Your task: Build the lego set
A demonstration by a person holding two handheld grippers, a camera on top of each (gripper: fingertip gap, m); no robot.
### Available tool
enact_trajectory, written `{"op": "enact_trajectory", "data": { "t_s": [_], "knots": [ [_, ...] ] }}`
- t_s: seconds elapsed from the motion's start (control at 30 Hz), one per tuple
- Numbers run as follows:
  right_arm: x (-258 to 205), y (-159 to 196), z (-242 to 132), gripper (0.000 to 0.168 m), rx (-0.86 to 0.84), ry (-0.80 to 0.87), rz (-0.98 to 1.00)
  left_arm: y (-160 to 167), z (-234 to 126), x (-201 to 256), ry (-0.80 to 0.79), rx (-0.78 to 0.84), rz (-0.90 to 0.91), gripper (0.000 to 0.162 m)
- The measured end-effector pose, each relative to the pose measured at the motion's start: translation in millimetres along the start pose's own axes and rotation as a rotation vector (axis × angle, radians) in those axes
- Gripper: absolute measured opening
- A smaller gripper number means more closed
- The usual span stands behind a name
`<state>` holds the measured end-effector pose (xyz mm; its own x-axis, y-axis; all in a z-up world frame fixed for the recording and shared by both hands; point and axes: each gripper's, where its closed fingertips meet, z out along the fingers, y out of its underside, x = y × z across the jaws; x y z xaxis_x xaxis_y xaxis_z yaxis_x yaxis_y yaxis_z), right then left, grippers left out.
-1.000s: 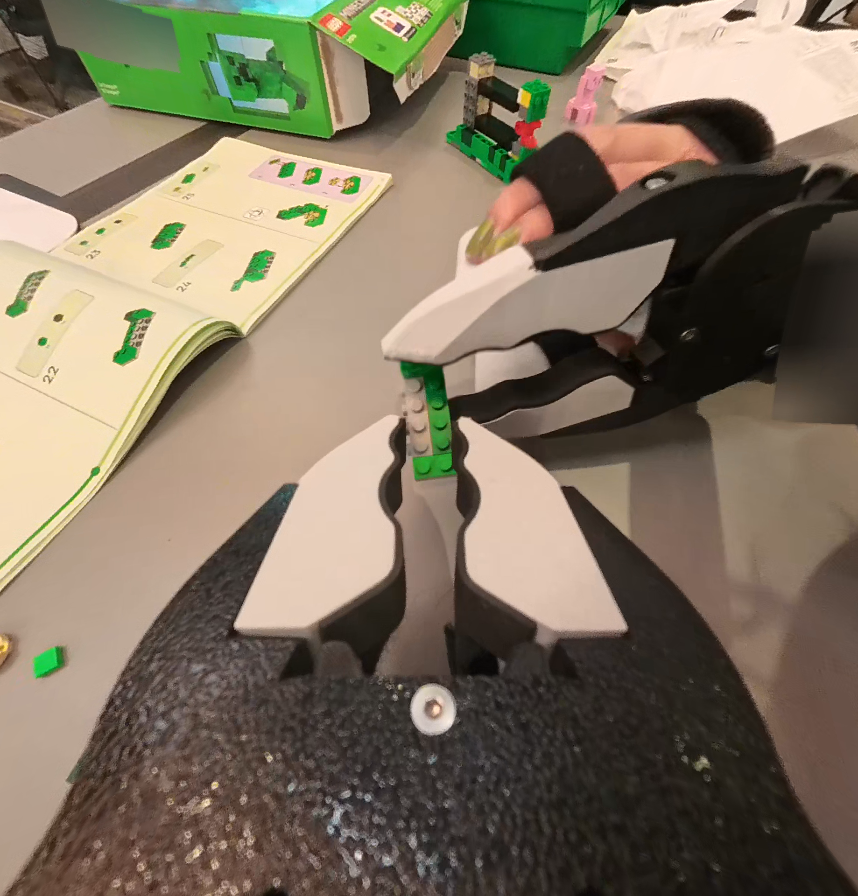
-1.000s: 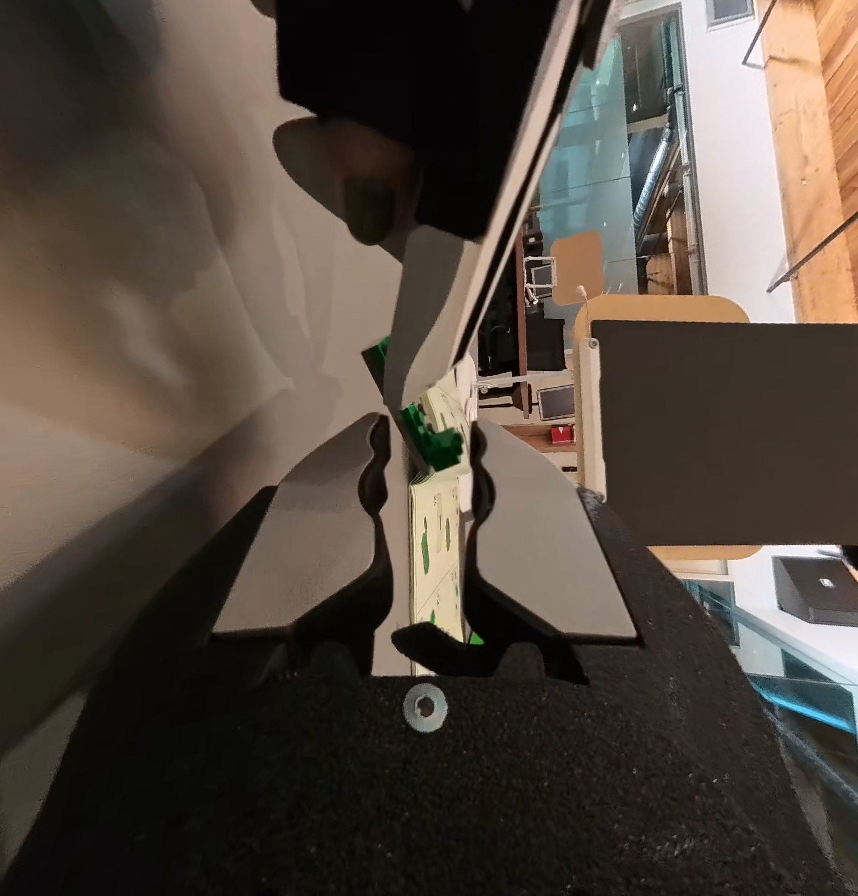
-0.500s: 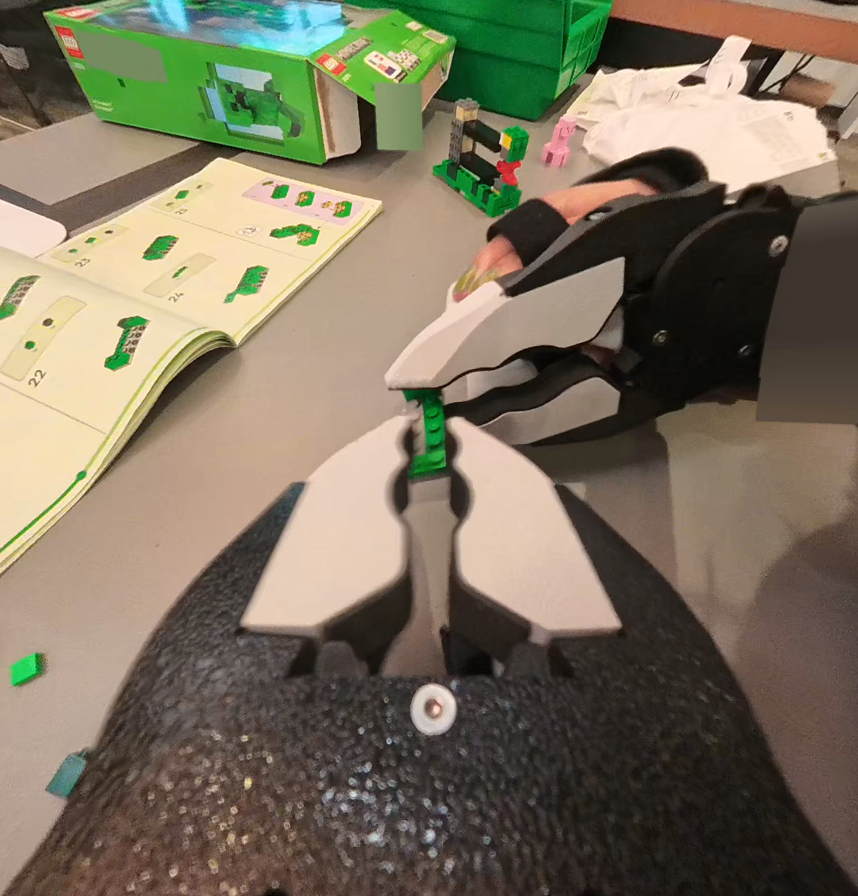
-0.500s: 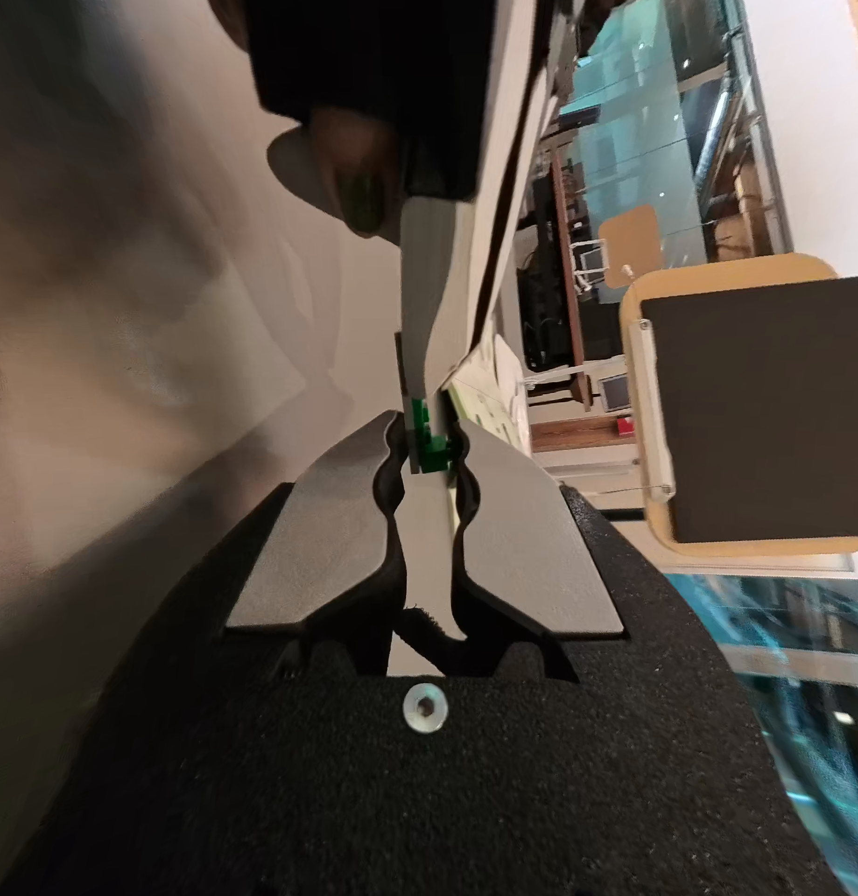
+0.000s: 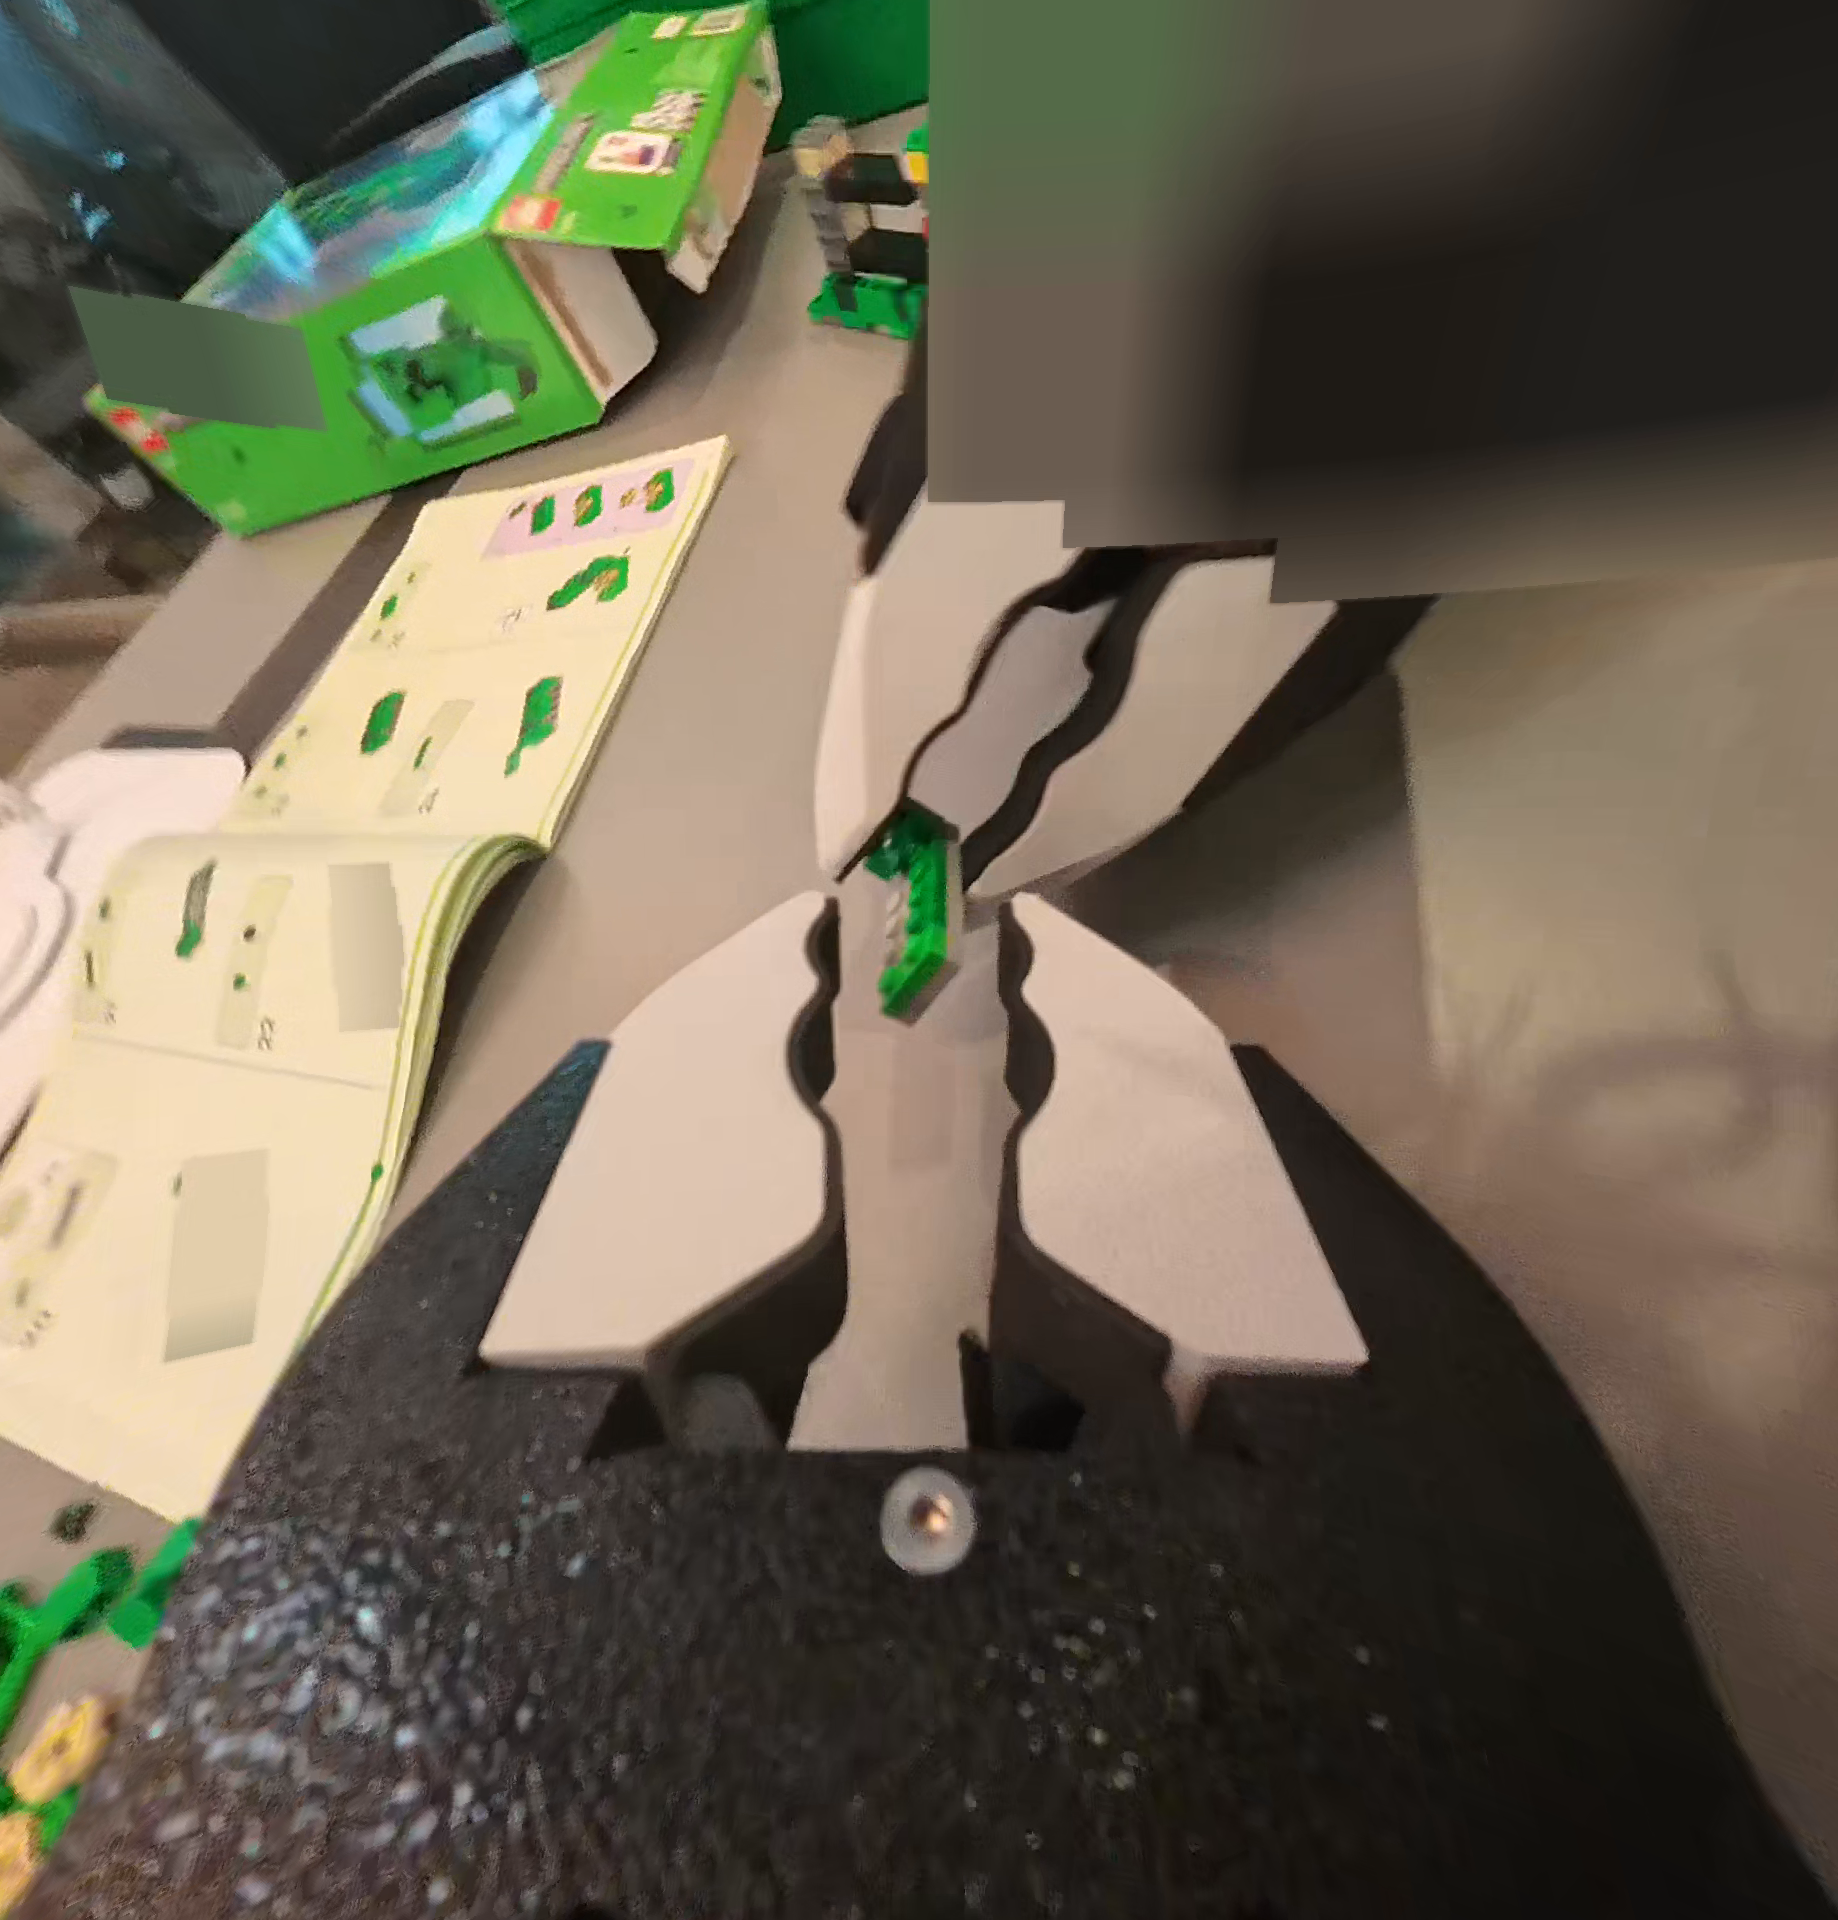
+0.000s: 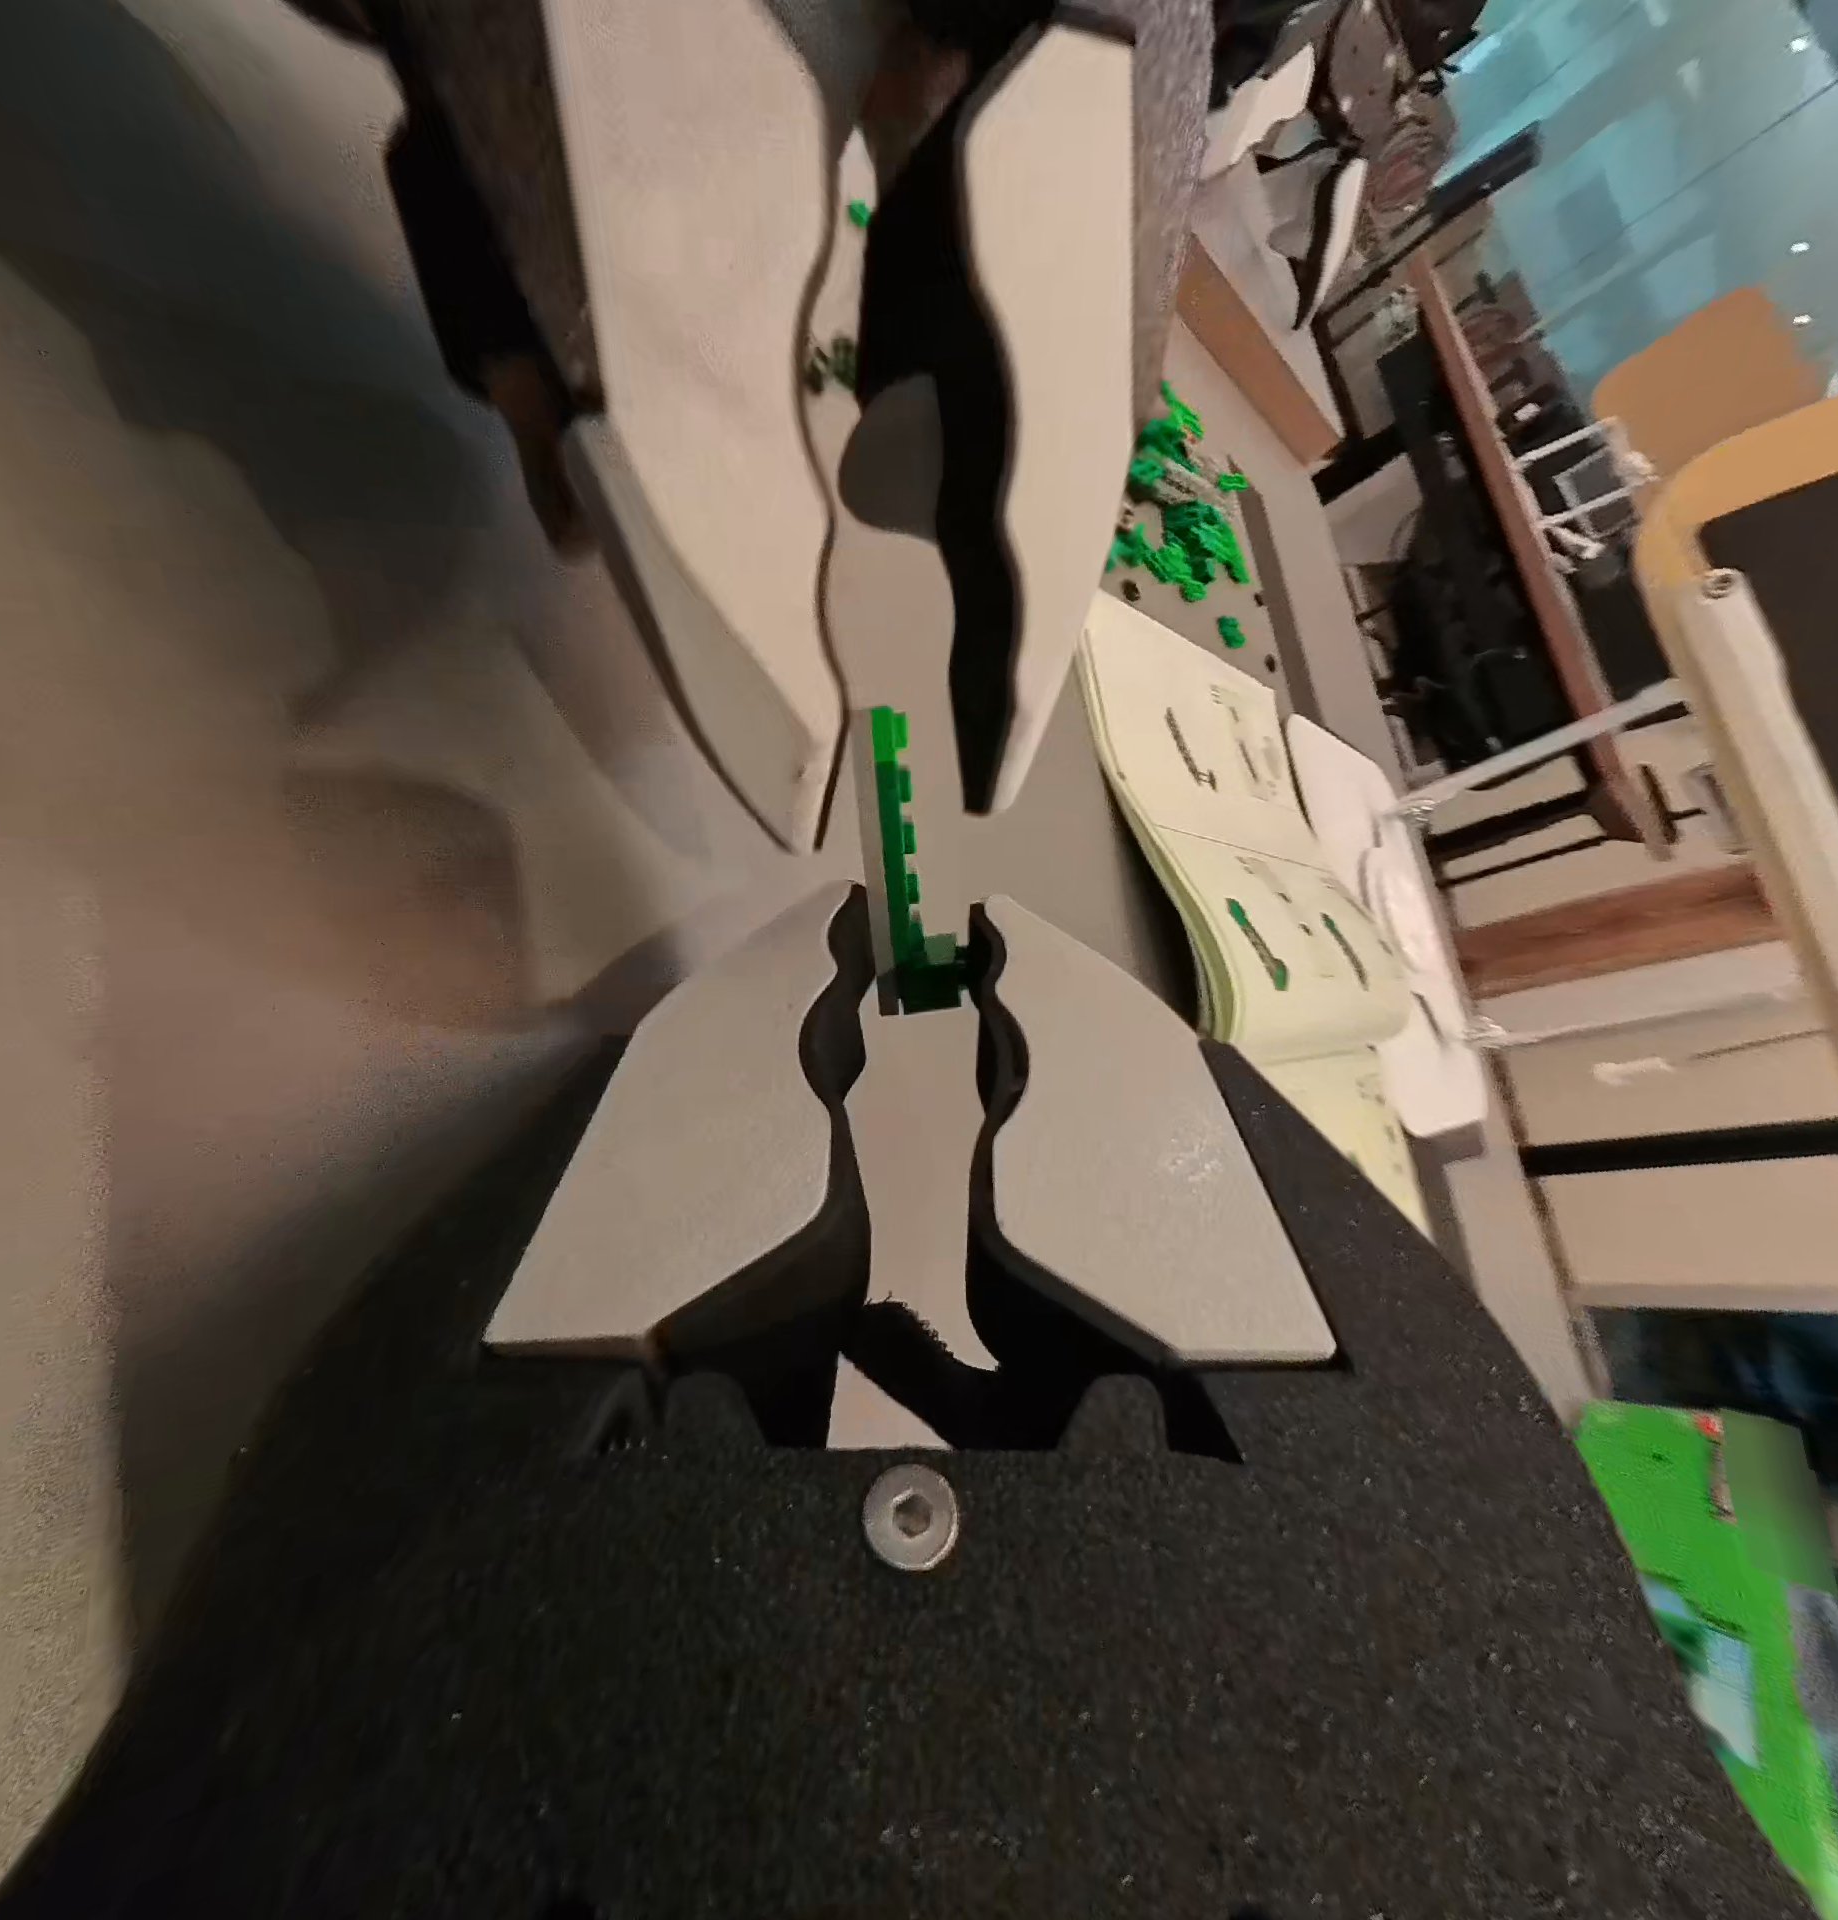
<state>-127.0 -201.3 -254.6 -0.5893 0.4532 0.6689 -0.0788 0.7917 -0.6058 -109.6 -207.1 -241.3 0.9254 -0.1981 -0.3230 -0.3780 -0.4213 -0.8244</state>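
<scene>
Right gripper [image 6: 920, 940] pinches green plate [image 6: 899, 883]; left gripper [image 5: 920, 914] open

Both views are evenly lit by soft indoor light, with no hard glare. Motion blur smears the green box [image 5: 375, 343] and open booklet [image 5: 302, 883] at far left; the loose green bricks [image 5: 32, 1631] at near left are mushy. The grey surface [image 5: 1517, 935] at right carries soft, blurred shadows. Wide-angle bending stretches the edges.

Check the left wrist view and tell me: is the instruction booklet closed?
No, the instruction booklet lies open on the grey table, with pages of building steps showing.
</scene>
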Motion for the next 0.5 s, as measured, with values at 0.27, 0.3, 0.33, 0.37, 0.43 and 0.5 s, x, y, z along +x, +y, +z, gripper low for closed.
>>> {"op": "enact_trajectory", "data": {
  "t_s": [0.27, 0.3, 0.33, 0.37, 0.43, 0.5],
  "knots": [
    [-2.8, -12.2, -9.8, 0.021, 0.121, -0.087, 0.161, -11.6, -4.3, 5.9, 0.037, 0.102, 0.003, 0.008],
    [-1.1, -16.0, -12.2, 0.022, 0.149, -0.09, 0.191, -15.4, -7.2, 5.2, 0.06, 0.142, -0.043, 0.008],
    [1.3, -18.8, -14.4, 0.023, 0.172, -0.089, 0.219, -19.0, -9.9, 4.4, 0.081, 0.181, -0.086, 0.008],
    [3.4, -20.9, -16.3, 0.025, 0.19, -0.088, 0.24, -22.9, -12.8, 4.3, 0.105, 0.222, -0.122, 0.008],
    [4.7, -23.6, -19.3, 0.034, 0.215, -0.099, 0.267, -30.5, -18.1, 5.9, 0.154, 0.293, -0.17, 0.008],
    [2.8, -28.9, -22.5, 0.037, 0.258, -0.135, 0.306, -34.9, -21.1, 9.1, 0.199, 0.335, -0.196, 0.008]
  ]
}}
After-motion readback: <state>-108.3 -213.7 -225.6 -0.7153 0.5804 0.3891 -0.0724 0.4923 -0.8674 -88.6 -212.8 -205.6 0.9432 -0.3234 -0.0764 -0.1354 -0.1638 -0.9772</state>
